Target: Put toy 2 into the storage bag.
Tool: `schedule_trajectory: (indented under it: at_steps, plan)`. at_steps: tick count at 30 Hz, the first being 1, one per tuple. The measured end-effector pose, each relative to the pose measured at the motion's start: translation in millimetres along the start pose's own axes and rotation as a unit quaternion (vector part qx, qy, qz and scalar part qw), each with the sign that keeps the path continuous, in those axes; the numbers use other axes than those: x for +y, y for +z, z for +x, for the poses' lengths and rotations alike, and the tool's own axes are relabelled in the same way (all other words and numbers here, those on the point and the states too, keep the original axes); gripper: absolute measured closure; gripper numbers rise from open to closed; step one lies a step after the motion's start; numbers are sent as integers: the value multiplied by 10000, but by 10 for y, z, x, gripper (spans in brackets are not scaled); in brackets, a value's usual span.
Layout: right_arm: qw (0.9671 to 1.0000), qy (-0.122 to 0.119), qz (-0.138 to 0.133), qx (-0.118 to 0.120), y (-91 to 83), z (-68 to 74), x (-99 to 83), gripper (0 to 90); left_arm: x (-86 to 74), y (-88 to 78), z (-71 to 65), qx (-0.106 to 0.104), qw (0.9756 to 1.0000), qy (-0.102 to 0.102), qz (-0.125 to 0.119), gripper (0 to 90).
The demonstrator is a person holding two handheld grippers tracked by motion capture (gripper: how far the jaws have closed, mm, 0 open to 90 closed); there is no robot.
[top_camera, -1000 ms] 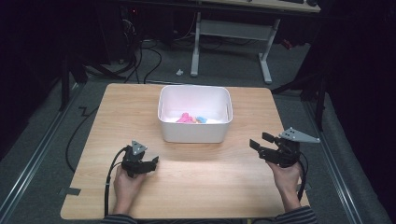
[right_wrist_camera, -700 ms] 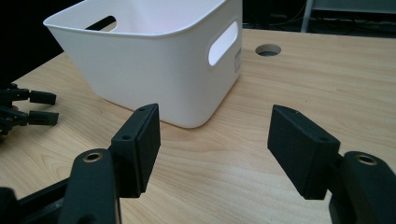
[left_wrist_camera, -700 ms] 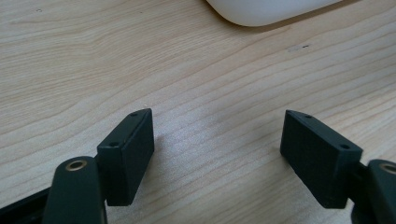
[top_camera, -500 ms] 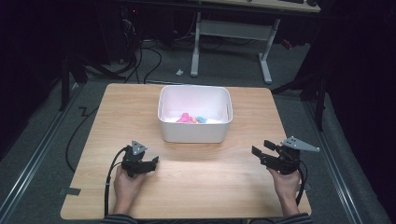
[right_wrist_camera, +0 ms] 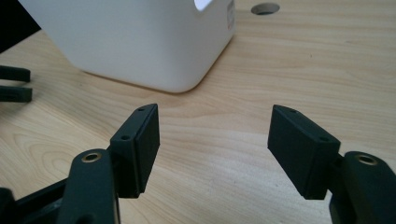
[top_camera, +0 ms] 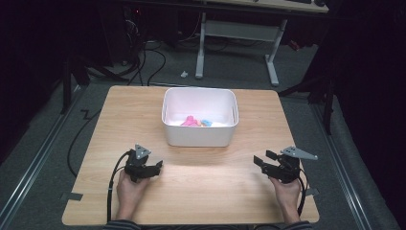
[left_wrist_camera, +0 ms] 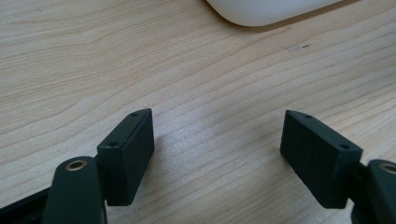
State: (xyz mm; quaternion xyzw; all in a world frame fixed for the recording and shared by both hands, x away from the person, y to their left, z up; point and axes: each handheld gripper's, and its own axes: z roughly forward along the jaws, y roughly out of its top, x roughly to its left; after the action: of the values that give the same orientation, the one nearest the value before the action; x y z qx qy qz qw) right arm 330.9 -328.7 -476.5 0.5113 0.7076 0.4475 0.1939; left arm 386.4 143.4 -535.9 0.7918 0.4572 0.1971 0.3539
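Right tool (top_camera: 263, 158) is sinking: compared with a second ago, I'm seeing it lower in the high view and nearer the worktop (top_camera: 215, 191). Left tool (top_camera: 156, 166) is keeping its place. I'm reading this as both hands settling, no reach under way.

Both tools are standing released, with bare wood between the jaws in each gripper view. They're pointing roughly toward the white bin (top_camera: 198, 136), which is sitting mid-worktop, well apart from both. Pink pieces (top_camera: 190, 121) and a blue piece (top_camera: 207, 122) are lying inside it. Both hands are holding low near the front edge, wrists about level.
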Motion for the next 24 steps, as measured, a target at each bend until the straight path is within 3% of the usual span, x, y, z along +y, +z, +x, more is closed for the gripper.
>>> schedule_trajectory:
  at_steps: [9, 13, 19, 21, 24]
  plan:
    - [9995, 26, 302, -127, 189, -6, -158, 342, 0, 0, 0, -2, 10000, 1, 3, 263]
    - [9986, -103, 450, -258, 273, -2, -214, 339, 0, 0, 0, 1, 10000, 0, 1, 263]
    - [9950, -334, 761, -561, 410, 23, -296, 331, 0, 0, -1, 0, 10000, -2, 2, 263]
    - [9921, -469, 931, -703, 474, 33, -329, 325, 0, -1, -1, 1, 10000, -2, 2, 263]
    - [9904, -576, 963, -808, 497, 54, -346, 321, 0, -1, -1, 0, 10000, -1, 3, 263]
